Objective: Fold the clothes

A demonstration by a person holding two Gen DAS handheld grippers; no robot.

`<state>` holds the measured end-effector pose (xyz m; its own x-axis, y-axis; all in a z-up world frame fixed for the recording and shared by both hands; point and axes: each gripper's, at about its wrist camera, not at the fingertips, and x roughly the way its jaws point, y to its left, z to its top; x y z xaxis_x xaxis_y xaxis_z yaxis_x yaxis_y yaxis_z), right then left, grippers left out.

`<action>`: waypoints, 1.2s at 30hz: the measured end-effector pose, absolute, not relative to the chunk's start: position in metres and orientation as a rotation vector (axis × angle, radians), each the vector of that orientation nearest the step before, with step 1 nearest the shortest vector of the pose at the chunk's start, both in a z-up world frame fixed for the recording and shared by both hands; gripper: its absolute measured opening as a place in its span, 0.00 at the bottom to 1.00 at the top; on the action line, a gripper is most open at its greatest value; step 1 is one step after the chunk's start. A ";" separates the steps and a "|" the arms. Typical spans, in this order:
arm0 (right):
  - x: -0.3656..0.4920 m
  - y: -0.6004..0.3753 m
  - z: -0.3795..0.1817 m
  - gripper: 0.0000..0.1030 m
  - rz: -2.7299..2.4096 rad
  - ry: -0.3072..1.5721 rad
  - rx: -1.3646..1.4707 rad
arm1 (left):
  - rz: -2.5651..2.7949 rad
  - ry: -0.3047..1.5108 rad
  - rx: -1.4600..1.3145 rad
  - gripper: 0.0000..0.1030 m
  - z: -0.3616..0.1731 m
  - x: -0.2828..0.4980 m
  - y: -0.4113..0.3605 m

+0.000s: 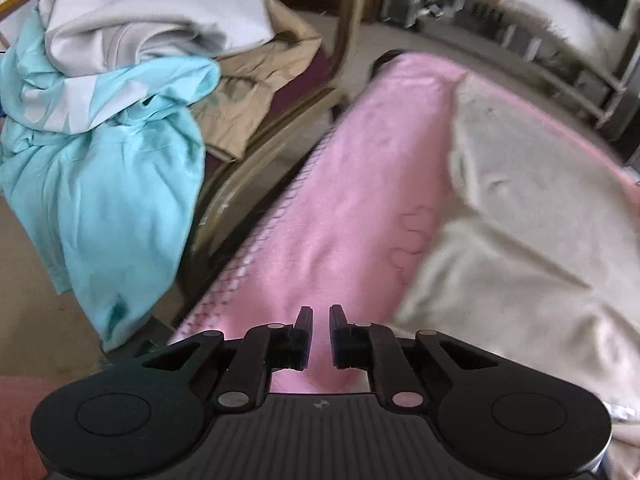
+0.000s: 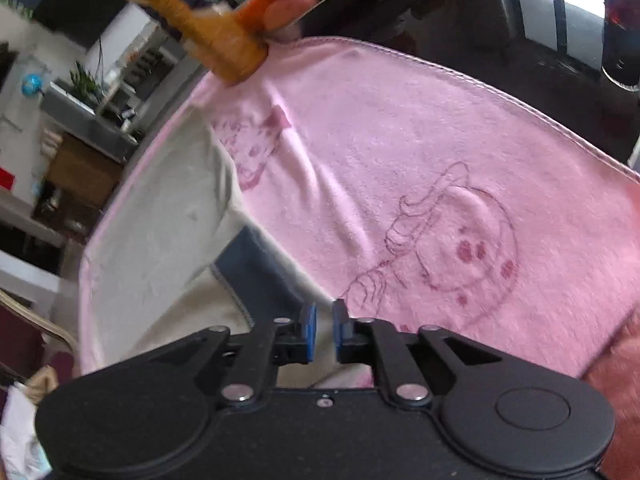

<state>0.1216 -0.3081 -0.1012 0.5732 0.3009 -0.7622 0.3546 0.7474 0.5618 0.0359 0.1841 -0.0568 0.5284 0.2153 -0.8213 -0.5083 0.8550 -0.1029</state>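
My left gripper (image 1: 320, 334) hovers over a pink blanket (image 1: 340, 208), its jaws a narrow gap apart with nothing between them. A cream garment (image 1: 520, 240) lies flat on the blanket to its right. In the right wrist view, my right gripper (image 2: 324, 330), with blue pads, also stands a narrow gap apart and holds nothing. It is above the edge of the cream garment (image 2: 160, 220), where a dark blue part (image 2: 260, 276) shows. The pink blanket (image 2: 400, 152) carries a drawn cartoon figure (image 2: 448, 252).
A chair (image 1: 280, 128) left of the blanket holds a pile: a turquoise garment (image 1: 112, 184), a pale grey one (image 1: 152, 12) and a beige one (image 1: 260, 80). An orange object (image 2: 208, 36) and fruit (image 2: 292, 4) sit at the blanket's far edge. Shelves stand behind.
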 end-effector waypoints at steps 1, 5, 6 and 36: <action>0.118 -0.308 -0.100 0.12 -0.016 0.981 0.777 | 0.405 0.912 -0.359 0.13 -0.057 0.035 0.180; 0.096 -0.306 -0.101 0.14 0.059 0.973 0.770 | 0.256 0.907 -0.327 0.15 -0.058 0.036 0.158; 0.090 -0.305 -0.101 0.15 0.086 0.973 0.763 | 0.235 0.907 -0.289 0.16 -0.058 0.034 0.149; 0.039 -0.195 -0.081 0.16 0.291 0.992 0.264 | -0.035 0.957 0.100 0.16 -0.077 0.010 0.047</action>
